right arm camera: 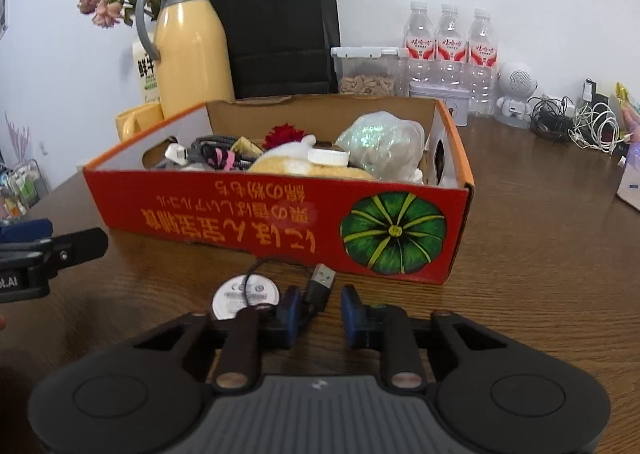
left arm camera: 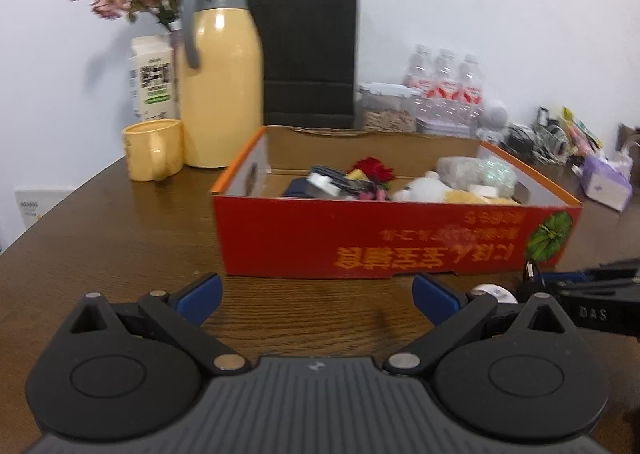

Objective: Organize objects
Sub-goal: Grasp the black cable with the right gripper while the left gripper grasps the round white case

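Already the red cardboard box (right arm camera: pixel 280 214) on the wooden table (right arm camera: pixel 540 294) holds most of the loose items: a plush toy (right arm camera: pixel 296 166), a red artificial flower (right arm camera: pixel 282 134), a crinkled plastic bag (right arm camera: pixel 380 146), a white bottle cap (right arm camera: pixel 327 156) and some tangled cords near its left end. By that evidence the sorting looks well along. What seems left is the white round charger puck (right arm camera: pixel 245 292) with its black cable and USB plug (right arm camera: pixel 323 278), lying on the table just in front of the box's printed front wall. The right gripper (right arm camera: pixel 320 308) sits low over this cable, its blue pads spread apart with the plug and a loop of cord between them, not yet pinched; the puck lies just to the left of its left finger. The left gripper (left arm camera: pixel 318 296) hovers over bare tabletop before the box, fingers spread wide and holding nothing. Behind the box stand a yellow thermos jug (right arm camera: pixel 192 50), a yellow mug (left arm camera: pixel 154 150), a black paper bag (right arm camera: pixel 280 22), three water bottles (right arm camera: pixel 450 50) and a small white robot-shaped speaker (right arm camera: pixel 516 90); whether any of these also belong in the tidy-up cannot be told. Likely the charger still has to be grasped, lifted over the wall and dropped in.
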### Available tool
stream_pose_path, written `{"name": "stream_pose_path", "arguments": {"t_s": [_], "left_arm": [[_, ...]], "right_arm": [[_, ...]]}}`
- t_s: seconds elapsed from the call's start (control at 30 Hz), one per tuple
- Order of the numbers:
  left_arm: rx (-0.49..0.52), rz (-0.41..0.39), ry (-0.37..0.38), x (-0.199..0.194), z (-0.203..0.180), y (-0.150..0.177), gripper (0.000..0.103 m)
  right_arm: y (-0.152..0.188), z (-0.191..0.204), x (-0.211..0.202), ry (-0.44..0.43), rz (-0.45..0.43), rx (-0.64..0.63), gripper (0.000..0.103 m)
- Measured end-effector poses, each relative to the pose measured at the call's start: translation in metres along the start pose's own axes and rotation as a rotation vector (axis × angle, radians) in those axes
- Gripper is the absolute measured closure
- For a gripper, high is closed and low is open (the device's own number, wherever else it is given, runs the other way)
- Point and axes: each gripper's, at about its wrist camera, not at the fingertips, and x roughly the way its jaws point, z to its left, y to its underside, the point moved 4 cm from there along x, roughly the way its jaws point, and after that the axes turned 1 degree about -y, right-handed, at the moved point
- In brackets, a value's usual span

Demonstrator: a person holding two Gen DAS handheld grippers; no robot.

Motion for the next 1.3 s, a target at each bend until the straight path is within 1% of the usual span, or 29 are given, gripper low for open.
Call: {"name": "stream_pose_path", "arguments": {"t_s": [0.1,0.17,0.23,0.27,0.3,0.4,0.43,0.47,0.57,0.63,0.73,0.97,1.0,1.07,1.13,1.17,1.23,1.3], "left_arm": [[0.026,0.017,0.052,0.004,-0.015,-0.002,0.0],[0.037,0.034,0.088,0.008,-0.027,-0.003,0.003],[0.048,0.061,0.121,0.015,-0.041,-0.004,0.014],[0.056,0.072,0.13,0.017,-0.046,-0.003,0.017],[0.063,0.084,0.139,0.02,-0.051,-0.003,0.024],[0.078,0.107,0.152,0.027,-0.062,-0.002,0.029],[0.081,0.107,0.153,0.028,-0.065,-0.002,0.032],[0.084,0.109,0.157,0.028,-0.068,-0.001,0.032],[0.082,0.109,0.164,0.029,-0.072,-0.001,0.03],[0.08,0.105,0.171,0.029,-0.074,-0.001,0.024],[0.087,0.104,0.172,0.028,-0.078,-0.001,0.017],[0.125,0.118,0.193,0.033,-0.096,0.001,0.018],[0.13,0.12,0.196,0.034,-0.1,0.002,0.019],[0.133,0.131,0.201,0.037,-0.105,0.002,0.026],[0.137,0.14,0.213,0.038,-0.108,0.003,0.039],[0.142,0.143,0.218,0.038,-0.11,0.004,0.042],[0.149,0.149,0.221,0.038,-0.113,0.006,0.063],[0.137,0.146,0.214,0.038,-0.112,0.006,0.062]], "right_arm": [[0.0,-0.001,0.0,-0.003,0.001,0.0,0.086],[0.001,-0.002,0.0,-0.004,0.002,-0.001,0.086],[0.001,-0.004,-0.001,-0.005,0.001,0.005,0.086],[0.001,-0.005,-0.002,-0.009,0.001,0.009,0.086],[0.001,-0.006,-0.002,-0.012,0.0,0.011,0.086],[0.001,-0.008,-0.002,-0.017,0.001,0.003,0.087],[0.002,-0.009,-0.003,-0.015,0.003,-0.007,0.089],[0.002,-0.009,-0.003,-0.014,0.004,-0.015,0.091],[0.003,-0.012,-0.006,-0.027,0.004,-0.024,0.091],[0.004,-0.016,-0.008,-0.034,-0.002,-0.015,0.091],[0.004,-0.023,-0.015,-0.033,-0.027,0.001,0.091],[0.003,-0.039,-0.025,-0.022,-0.07,0.033,0.091],[0.003,-0.041,-0.026,-0.022,-0.074,0.036,0.091],[0.003,-0.041,-0.028,-0.022,-0.081,0.036,0.091],[0.003,-0.04,-0.028,-0.023,-0.085,0.035,0.091],[0.003,-0.04,-0.029,-0.023,-0.088,0.035,0.091],[0.003,-0.039,-0.029,-0.024,-0.091,0.035,0.091],[0.003,-0.039,-0.029,-0.025,-0.093,0.035,0.091]]}}
